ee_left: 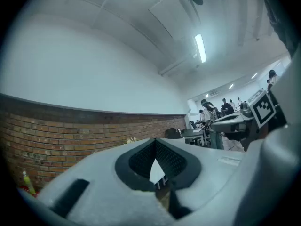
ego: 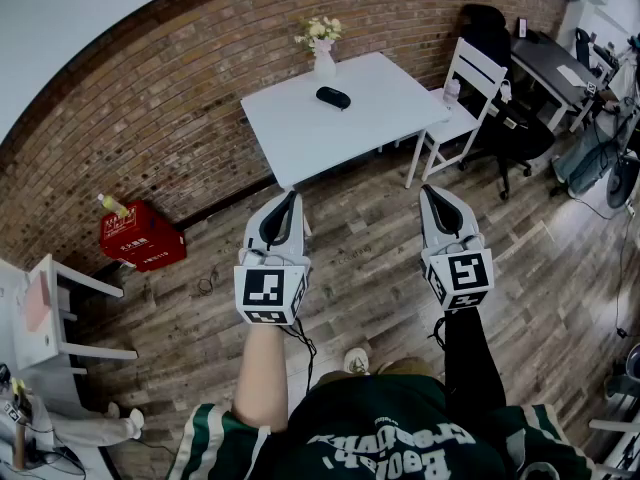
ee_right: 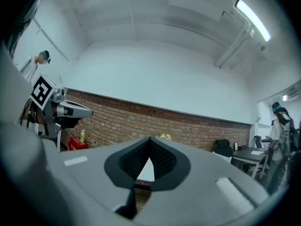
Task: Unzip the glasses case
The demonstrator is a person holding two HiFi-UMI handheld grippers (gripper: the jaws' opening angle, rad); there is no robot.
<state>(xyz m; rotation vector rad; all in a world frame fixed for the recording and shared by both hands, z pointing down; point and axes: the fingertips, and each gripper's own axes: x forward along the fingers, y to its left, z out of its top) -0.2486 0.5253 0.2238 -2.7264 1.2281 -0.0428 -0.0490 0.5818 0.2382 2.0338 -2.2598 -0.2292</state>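
Left jaws: closed. The tips of the left gripper (ego: 291, 200) meet with nothing held, and it points level, ahead toward the table.
Right jaws: closed too. The right gripper (ego: 429, 192) is empty and level, side by side with the left but apart from it.
Past the jaws: each gripper view shows only a sliver of white table top beyond the shut tips; the case does not show there.
Case: the dark glasses case (ego: 333, 97) lies on the white table (ego: 300, 143), toward its far side, near a vase (ego: 324, 60) of flowers but apart from it.
Direction: the case is ahead of both grippers and well apart from them, with wood floor (ego: 360, 268) and the table's near edge between.
Long axis: it runs across the line of approach, roughly left to right in the head view, with the left end a little farther off.
Nearer hand: the case sits between the two lines of aim, closer to the left gripper's, so the left likely has the shorter reach.
Zip: too small to tell where the pull sits.
Stage: judged as the start; the case is untouched.
Next move calls for: closing in on the table and opening both jaws, one gripper pinning the case and the other drawing the pull along the long axis.
Risk: an unpinned case may slide on the smooth top.
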